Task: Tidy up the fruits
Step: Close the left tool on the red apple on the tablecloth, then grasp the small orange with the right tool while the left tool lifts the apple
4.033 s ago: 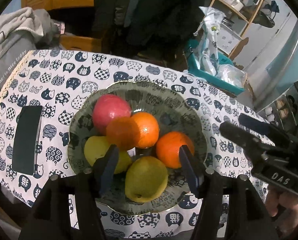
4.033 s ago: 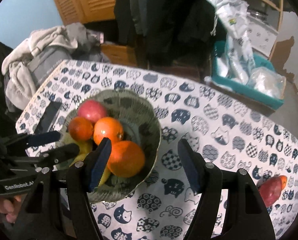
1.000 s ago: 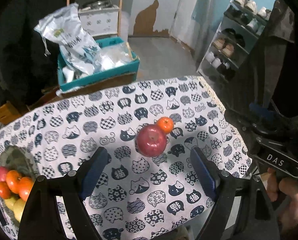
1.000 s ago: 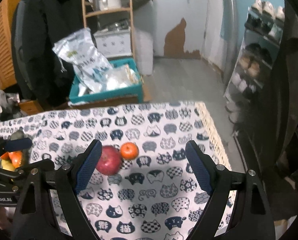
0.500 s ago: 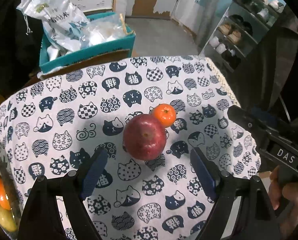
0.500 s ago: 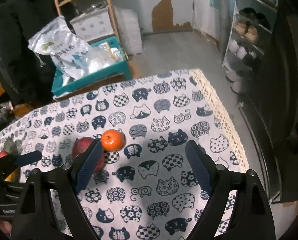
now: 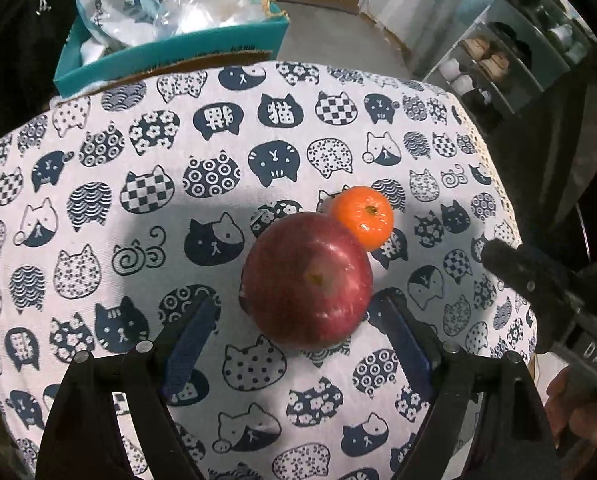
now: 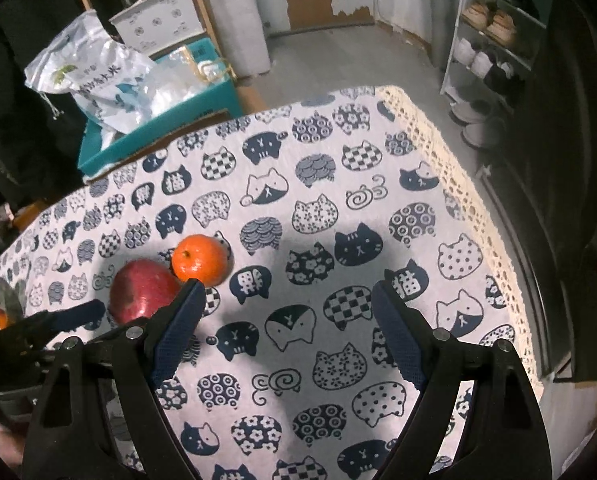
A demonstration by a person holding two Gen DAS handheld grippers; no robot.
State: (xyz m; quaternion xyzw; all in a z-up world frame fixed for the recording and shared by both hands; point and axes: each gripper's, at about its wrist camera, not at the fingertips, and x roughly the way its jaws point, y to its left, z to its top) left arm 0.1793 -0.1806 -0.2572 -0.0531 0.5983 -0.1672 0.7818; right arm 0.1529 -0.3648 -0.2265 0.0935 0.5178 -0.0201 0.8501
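Note:
A red apple (image 7: 308, 280) lies on the cat-print tablecloth (image 7: 98, 200), touching a small orange (image 7: 363, 216) just behind it to the right. My left gripper (image 7: 298, 340) is open, its jaws on either side of the apple's near half, empty. In the right wrist view the apple (image 8: 142, 288) and the orange (image 8: 200, 259) lie to the left. My right gripper (image 8: 288, 332) is open and empty above bare cloth, its left fingertip just in front of the orange. The left gripper (image 8: 54, 322) shows beside the apple there, the right gripper (image 7: 538, 280) at the left view's right edge.
The table's lace-trimmed right edge (image 8: 478, 200) drops to the floor. A teal box (image 7: 170, 48) with plastic bags stands beyond the far edge. A shoe rack (image 8: 490, 40) stands at the right. A bit of the fruit plate (image 8: 6, 304) shows far left.
Both grippers have swung from the fruit plate to the table's right end and moved closer to the apple and orange. The left gripper's jaws now flank the apple.

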